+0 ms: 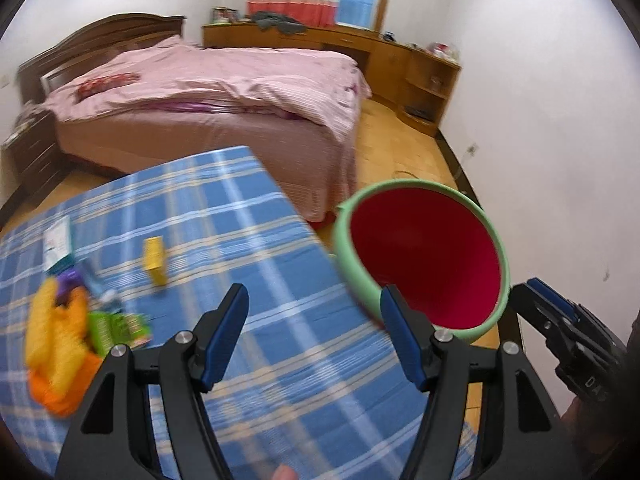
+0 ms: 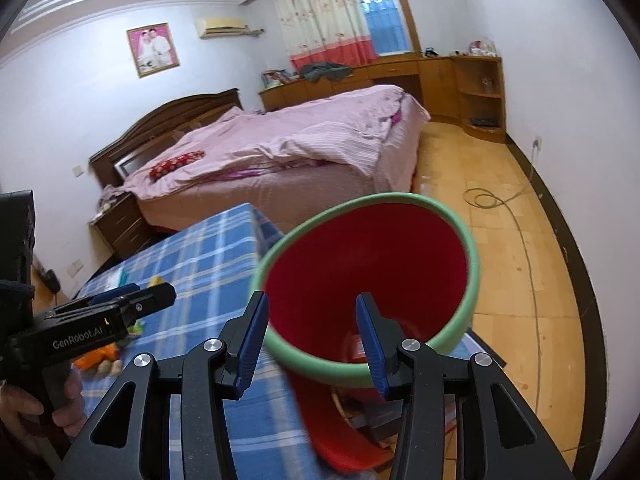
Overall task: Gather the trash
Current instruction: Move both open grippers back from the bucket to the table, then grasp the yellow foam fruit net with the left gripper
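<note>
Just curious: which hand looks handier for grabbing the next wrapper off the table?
Probably the left: its open gripper hangs over the table near the wrappers; the right gripper faces the bin.

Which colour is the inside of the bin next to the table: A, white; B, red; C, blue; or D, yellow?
B: the bin shows a red inside under a green rim, standing beside the table with the blue checked cloth.
</note>
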